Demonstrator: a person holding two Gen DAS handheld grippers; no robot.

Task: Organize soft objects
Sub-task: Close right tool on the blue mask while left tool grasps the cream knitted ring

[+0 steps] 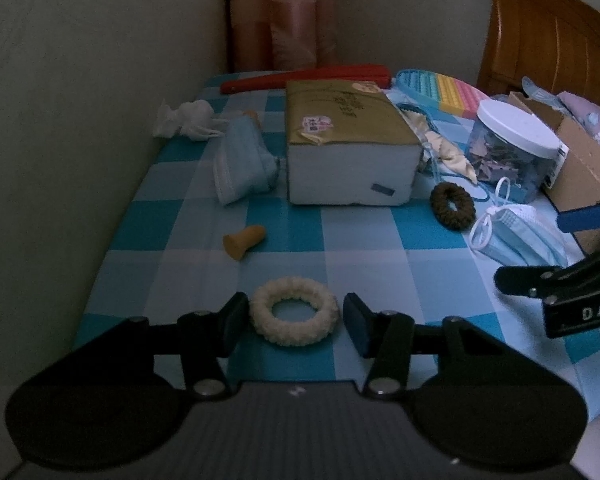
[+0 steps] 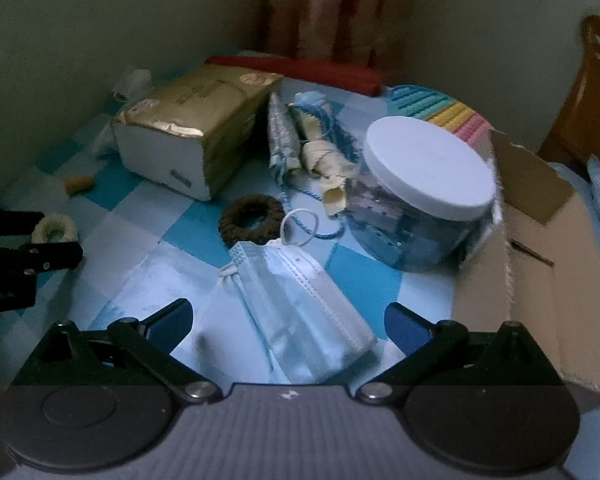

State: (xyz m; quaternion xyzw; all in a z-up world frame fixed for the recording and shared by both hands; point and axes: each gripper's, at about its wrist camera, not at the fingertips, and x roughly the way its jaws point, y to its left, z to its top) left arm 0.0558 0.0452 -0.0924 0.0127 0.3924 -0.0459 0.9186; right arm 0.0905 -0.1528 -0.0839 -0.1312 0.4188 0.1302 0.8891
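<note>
A cream knitted scrunchie (image 1: 294,312) lies on the blue checked cloth (image 1: 364,260) between the fingers of my left gripper (image 1: 296,316). The left pad is against it and the right pad stands a little off, so the gripper is open. A light blue face mask (image 2: 296,308) lies flat between the wide-open fingers of my right gripper (image 2: 288,320), untouched by either pad. A brown scrunchie (image 2: 252,220) rests just beyond the mask. The left gripper (image 2: 40,236) with the cream scrunchie (image 2: 54,228) shows at the left edge of the right wrist view.
A gold tissue pack (image 1: 348,140) sits mid-table, with a folded blue mask (image 1: 244,160), an orange earplug (image 1: 244,240) and crumpled tissue (image 1: 188,118) to its left. A white-lidded jar (image 2: 424,192), a cardboard box (image 2: 540,280), a ribbon tangle (image 2: 312,148) and a pop-it toy (image 2: 440,108) stand right.
</note>
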